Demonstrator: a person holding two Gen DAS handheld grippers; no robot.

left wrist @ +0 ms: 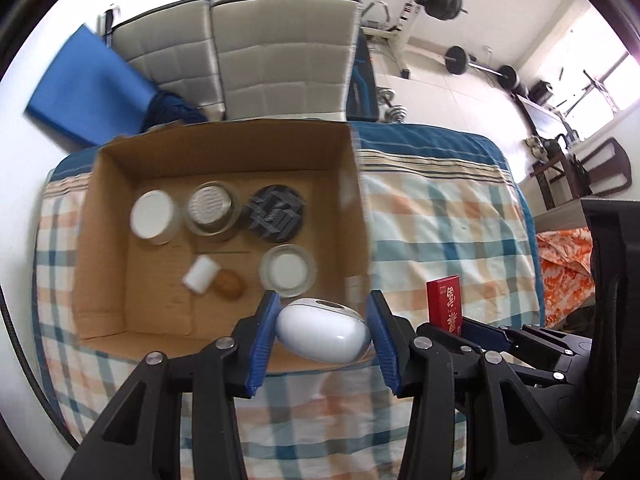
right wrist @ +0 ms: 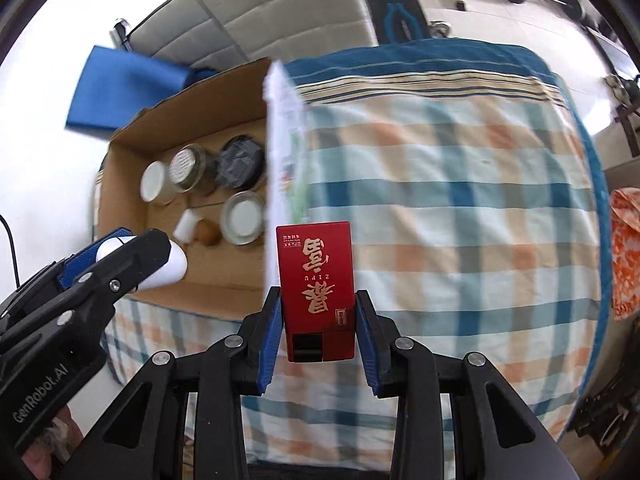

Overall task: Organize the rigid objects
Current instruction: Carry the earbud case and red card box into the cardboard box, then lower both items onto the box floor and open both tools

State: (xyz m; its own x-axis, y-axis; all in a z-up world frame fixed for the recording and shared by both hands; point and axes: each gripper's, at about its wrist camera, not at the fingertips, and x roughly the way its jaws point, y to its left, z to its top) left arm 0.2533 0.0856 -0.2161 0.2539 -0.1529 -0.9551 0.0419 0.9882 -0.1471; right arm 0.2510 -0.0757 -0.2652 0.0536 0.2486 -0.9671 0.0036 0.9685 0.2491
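My left gripper (left wrist: 322,328) is shut on a white egg-shaped case (left wrist: 322,334), held over the near edge of an open cardboard box (left wrist: 120,264); it also shows in the right wrist view (right wrist: 132,256). My right gripper (right wrist: 318,320) is shut on a red box with gold characters (right wrist: 316,284), held above the checked cloth just right of the cardboard box (right wrist: 224,276); the red box also shows in the left wrist view (left wrist: 445,300). Inside the cardboard box are a white-lidded jar (left wrist: 153,216), a glass jar (left wrist: 211,208), a dark patterned tin (left wrist: 275,216), a round white-lidded dish (left wrist: 287,272), a small white cylinder (left wrist: 200,274) and a brown egg-like object (left wrist: 229,284).
The cardboard box stands on a bed with a blue, orange and white checked cloth (right wrist: 460,208). A white padded sofa (left wrist: 248,52) and a blue mat (left wrist: 88,92) lie beyond it. Barbells (left wrist: 444,0) and dumbbells are on the floor at the back right. An orange patterned cloth (left wrist: 568,264) is at the right.
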